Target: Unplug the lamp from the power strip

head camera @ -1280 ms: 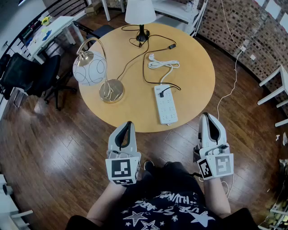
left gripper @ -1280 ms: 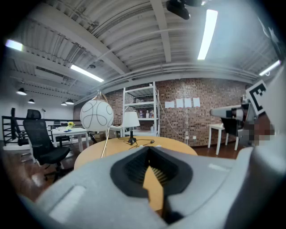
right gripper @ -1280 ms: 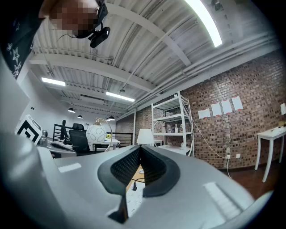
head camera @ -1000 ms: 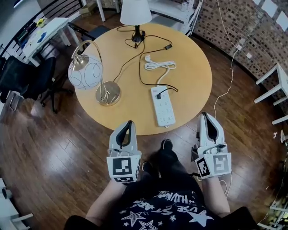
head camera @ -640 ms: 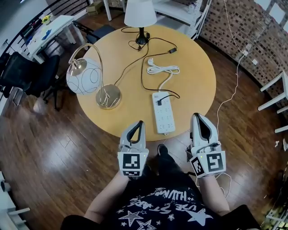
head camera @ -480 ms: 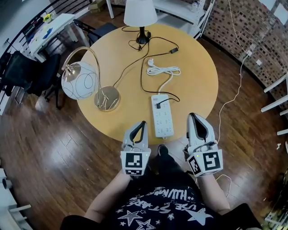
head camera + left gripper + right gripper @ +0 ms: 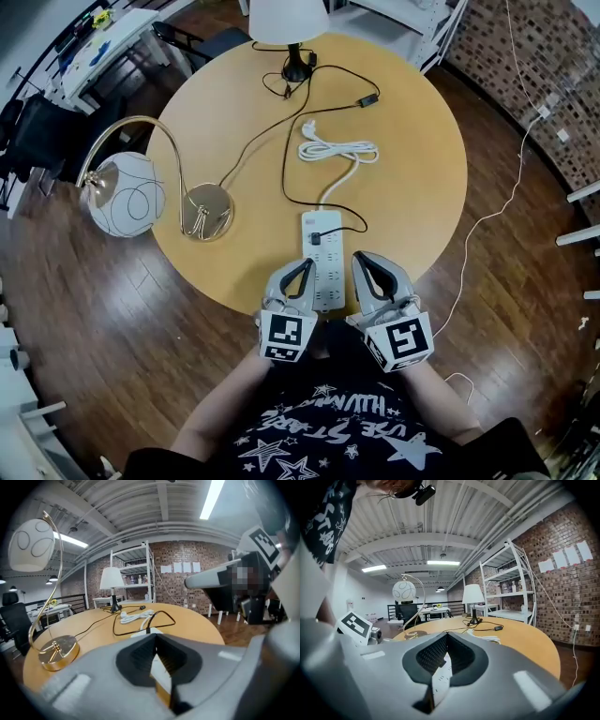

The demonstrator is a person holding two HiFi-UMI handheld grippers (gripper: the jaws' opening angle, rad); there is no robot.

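A white power strip [image 7: 321, 258] lies on the round wooden table [image 7: 412, 178], near its front edge. A black plug [image 7: 316, 237] sits in the strip's far end. Its black cord [image 7: 285, 169] loops back to the white-shaded lamp [image 7: 289, 19] at the far edge. My left gripper [image 7: 303, 265] is shut and empty, just left of the strip's near end. My right gripper [image 7: 359, 258] is shut and empty, just right of it. In the left gripper view the gripper [image 7: 156, 635] points over the strip [image 7: 146, 632]. Behind the right gripper [image 7: 446, 634] the strip [image 7: 439, 677] shows.
A gold arc lamp has its base [image 7: 204, 223] on the table's left, and its globe [image 7: 122, 197] hangs over the floor. A coiled white cord [image 7: 337, 150] lies mid-table. An office chair [image 7: 37, 131] and a white desk [image 7: 103, 37] stand left. A thin cable [image 7: 487, 216] trails across the floor, right.
Both grippers have come forward, down and inward from either side of the person's body to flank the power strip's near end. The head view has shifted closer to the table.
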